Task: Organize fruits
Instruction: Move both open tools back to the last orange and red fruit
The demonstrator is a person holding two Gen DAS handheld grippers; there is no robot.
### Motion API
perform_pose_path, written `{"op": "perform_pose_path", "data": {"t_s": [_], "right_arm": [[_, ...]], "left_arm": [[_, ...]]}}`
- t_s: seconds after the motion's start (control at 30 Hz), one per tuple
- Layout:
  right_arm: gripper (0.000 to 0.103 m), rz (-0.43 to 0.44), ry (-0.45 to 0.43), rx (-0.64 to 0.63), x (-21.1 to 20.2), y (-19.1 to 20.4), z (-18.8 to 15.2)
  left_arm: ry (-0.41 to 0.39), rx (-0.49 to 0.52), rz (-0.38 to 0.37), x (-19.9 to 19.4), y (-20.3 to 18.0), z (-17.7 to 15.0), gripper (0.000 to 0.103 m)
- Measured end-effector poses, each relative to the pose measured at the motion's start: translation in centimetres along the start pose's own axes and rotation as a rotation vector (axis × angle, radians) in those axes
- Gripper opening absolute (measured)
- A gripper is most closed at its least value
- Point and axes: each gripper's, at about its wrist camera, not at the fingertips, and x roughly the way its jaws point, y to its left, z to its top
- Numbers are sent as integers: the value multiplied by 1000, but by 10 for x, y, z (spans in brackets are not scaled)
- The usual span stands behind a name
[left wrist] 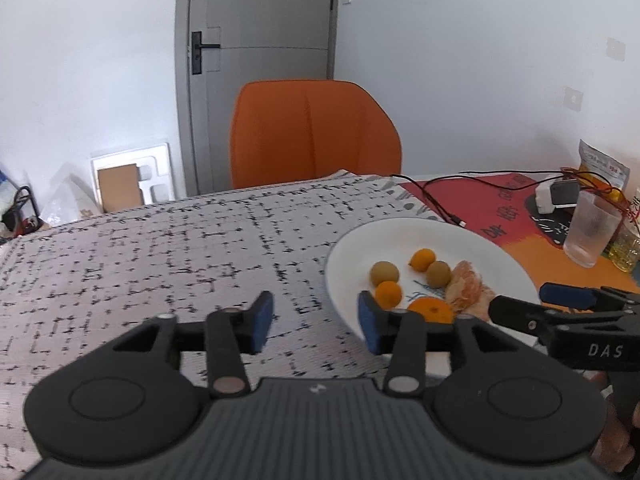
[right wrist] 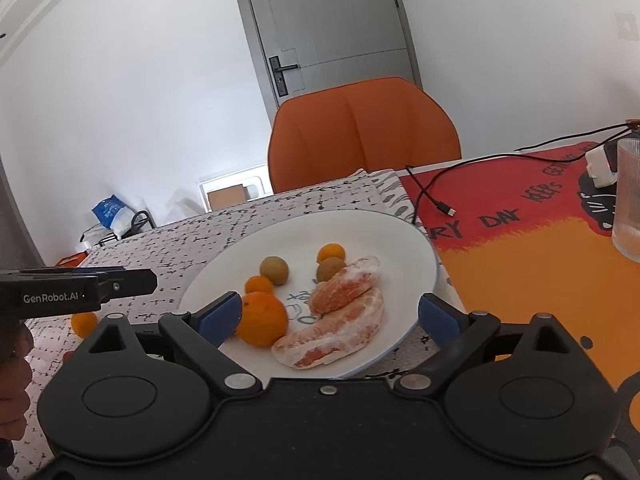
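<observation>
A white plate (right wrist: 400, 236) holds a large orange (right wrist: 262, 319), two small oranges (right wrist: 259, 284), two greenish-brown round fruits (right wrist: 274, 269) and two peeled citrus pieces (right wrist: 340, 334). The plate also shows in the left wrist view (left wrist: 400, 236). One small orange (right wrist: 83, 323) lies on the tablecloth left of the plate. My right gripper (right wrist: 326, 318) is open and empty over the plate's near edge, the large orange beside its left finger. My left gripper (left wrist: 316, 322) is open and empty over the cloth at the plate's left rim. It also enters the right wrist view (right wrist: 120, 280) from the left.
A speckled tablecloth (left wrist: 160, 248) covers the left of the table; a red-orange mat (right wrist: 520, 248) covers the right. A ribbed glass (right wrist: 628, 204), a black cable (right wrist: 428, 192), a white charger (right wrist: 600, 168) and a snack bag (left wrist: 604, 168) stand at the right. An orange chair (left wrist: 316, 132) stands behind.
</observation>
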Motion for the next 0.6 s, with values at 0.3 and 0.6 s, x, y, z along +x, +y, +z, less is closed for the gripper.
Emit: {"op": "perform_pose_path", "data": {"t_s": [0.3,0.6], "right_arm": [[103,19,-1,-18,0,17,2],[103,47,24,-43,4,41,0]], "left_arm": [[-40,-15,55,-21,22,-6,86],[-33,-80,70,-37,51,-19,97]]}}
